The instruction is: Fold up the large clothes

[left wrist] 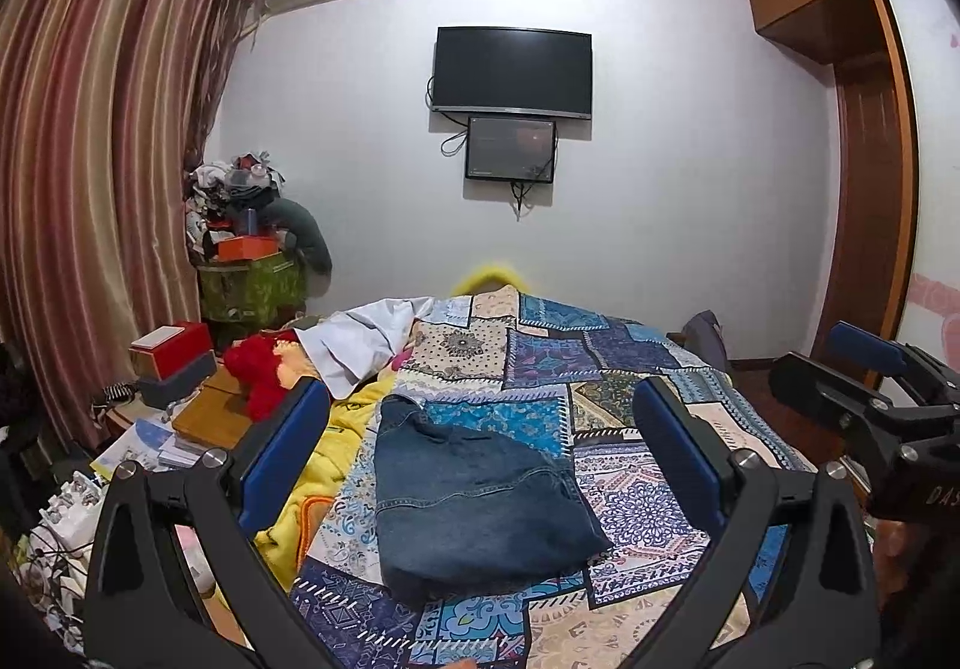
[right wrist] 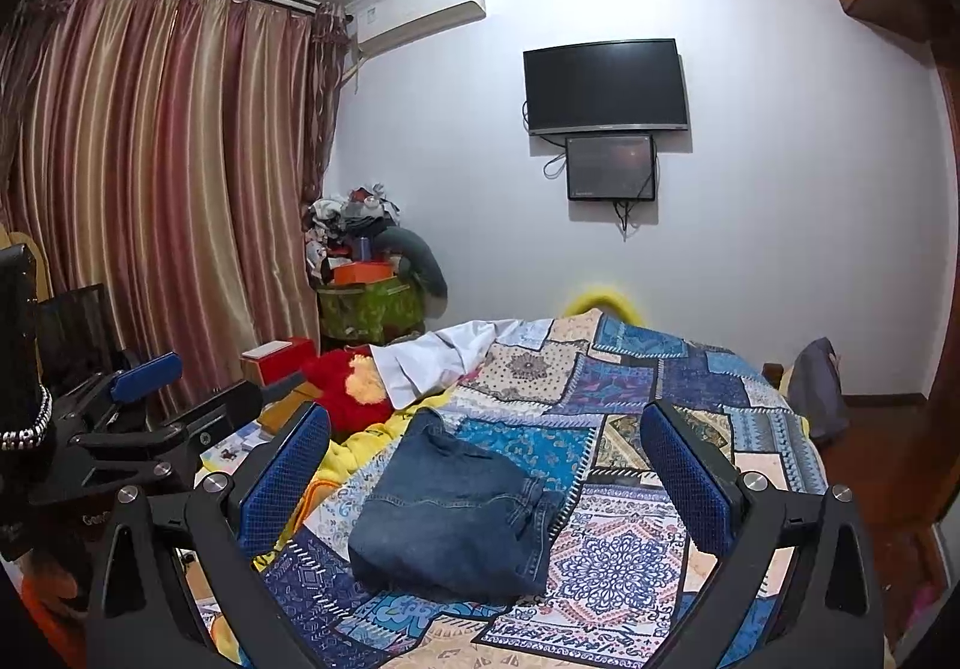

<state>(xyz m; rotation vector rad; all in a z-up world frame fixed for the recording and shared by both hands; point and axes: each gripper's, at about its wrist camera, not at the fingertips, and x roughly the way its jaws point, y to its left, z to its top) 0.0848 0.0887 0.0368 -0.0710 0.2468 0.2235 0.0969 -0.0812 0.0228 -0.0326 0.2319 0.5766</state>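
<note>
Folded jeans on patchwork bedspread; both claws, left and right, gape wide (empty), bases seemingly cropped

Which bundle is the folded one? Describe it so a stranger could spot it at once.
Start at the bed's patchwork quilt. In its near middle lie the folded jeans, between both open grippers. Plain blue denim with pale seams, unlike the white garment and red plush toy farther left.
</note>
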